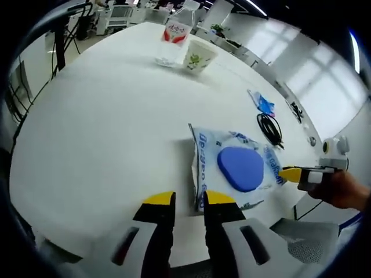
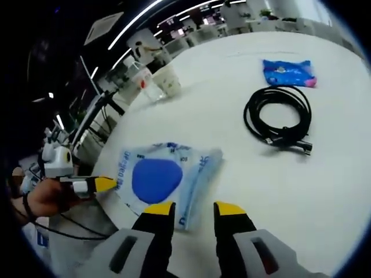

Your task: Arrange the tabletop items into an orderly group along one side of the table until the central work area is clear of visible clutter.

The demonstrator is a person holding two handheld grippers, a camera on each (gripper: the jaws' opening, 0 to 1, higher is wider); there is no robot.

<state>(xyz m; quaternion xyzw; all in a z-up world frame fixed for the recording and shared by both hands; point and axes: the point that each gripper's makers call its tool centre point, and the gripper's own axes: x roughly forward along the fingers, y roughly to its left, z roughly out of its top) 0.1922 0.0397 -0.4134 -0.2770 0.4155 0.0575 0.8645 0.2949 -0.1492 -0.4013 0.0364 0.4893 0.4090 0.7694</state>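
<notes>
Handling the wipes pack (image 1: 237,168) calls for care: it looks soft, light and slippery (film wrap), lying flat near the counter (image 1: 104,127) edge. Grip a crimped end seam. Left tongs (image 1: 188,200) and right tongs (image 2: 194,208) stand apart, empty.

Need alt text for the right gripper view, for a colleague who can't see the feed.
The right gripper, jaws open, hovers at the near edge of a clear plastic packet with a blue pad inside on a white table. The left gripper reaches toward the packet from the left; farther off lie a coiled black cable, a blue pouch and two cups.
</notes>
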